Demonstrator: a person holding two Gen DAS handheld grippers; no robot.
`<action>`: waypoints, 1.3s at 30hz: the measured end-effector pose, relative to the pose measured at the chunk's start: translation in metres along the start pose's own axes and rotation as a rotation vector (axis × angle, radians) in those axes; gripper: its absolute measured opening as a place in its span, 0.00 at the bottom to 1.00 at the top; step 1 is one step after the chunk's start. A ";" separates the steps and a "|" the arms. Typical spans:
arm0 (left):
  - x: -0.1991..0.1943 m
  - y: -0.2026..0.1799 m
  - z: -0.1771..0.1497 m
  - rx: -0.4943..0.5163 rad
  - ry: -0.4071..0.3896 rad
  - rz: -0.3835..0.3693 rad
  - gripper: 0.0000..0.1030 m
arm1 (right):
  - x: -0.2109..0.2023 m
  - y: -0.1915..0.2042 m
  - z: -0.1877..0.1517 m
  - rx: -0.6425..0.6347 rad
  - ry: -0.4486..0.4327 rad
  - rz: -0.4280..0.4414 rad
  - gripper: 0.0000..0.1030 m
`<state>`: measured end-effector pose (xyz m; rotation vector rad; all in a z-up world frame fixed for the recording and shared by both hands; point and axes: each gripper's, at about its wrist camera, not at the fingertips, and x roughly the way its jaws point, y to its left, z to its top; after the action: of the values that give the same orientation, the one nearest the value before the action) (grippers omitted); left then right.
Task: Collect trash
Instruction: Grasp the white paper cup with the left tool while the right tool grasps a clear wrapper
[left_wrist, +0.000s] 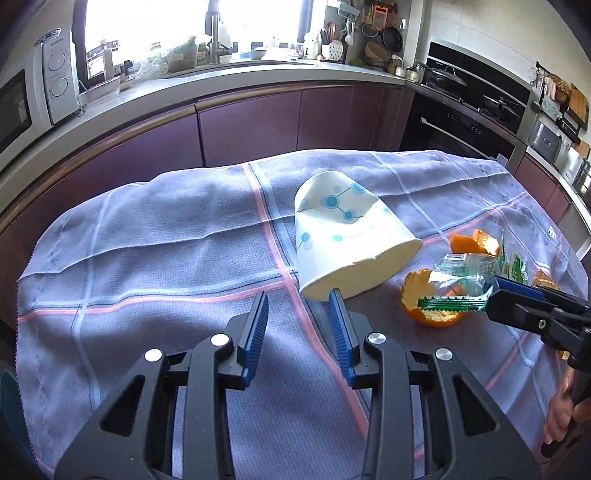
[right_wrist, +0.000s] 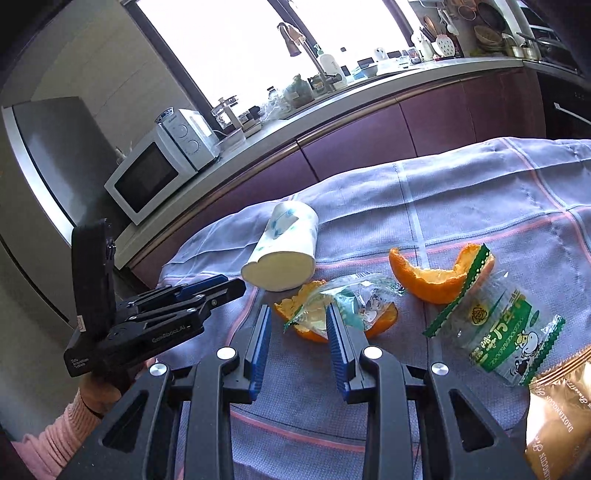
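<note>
Jaws of the left gripper (left_wrist: 299, 297) are standing partly open with nothing between the blue ribbed pads; they are pointing down at the checked lilac cloth (left_wrist: 147, 258), presumably lining up on the trash. The crushed white paper cup with blue dots (left_wrist: 347, 236) is lying on its side just ahead, its rim almost touching the right-hand pad. The right gripper (right_wrist: 297, 314) is likewise partly open and gripping nothing, its tips hovering at the crumpled clear plastic wrapper (right_wrist: 343, 299) resting on a piece of orange peel (right_wrist: 314, 325). Further right, a second curved orange peel (right_wrist: 432, 277), a green-printed clear snack bag (right_wrist: 498, 332) and a gold foil packet (right_wrist: 554, 424) are lying together, apart from both grippers.
</note>
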<state>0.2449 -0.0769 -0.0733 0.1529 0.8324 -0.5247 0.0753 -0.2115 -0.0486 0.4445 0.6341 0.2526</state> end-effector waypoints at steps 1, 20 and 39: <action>0.004 0.000 0.003 -0.001 0.004 -0.002 0.33 | 0.000 -0.001 0.000 0.002 -0.002 0.002 0.28; -0.022 0.000 -0.006 0.000 -0.069 0.035 0.08 | 0.002 -0.004 0.004 -0.002 -0.004 0.031 0.05; -0.145 0.062 -0.084 -0.138 -0.197 0.130 0.07 | -0.002 0.074 -0.010 -0.187 0.021 0.172 0.04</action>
<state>0.1401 0.0602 -0.0269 0.0273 0.6586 -0.3521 0.0609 -0.1441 -0.0202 0.3168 0.5870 0.4760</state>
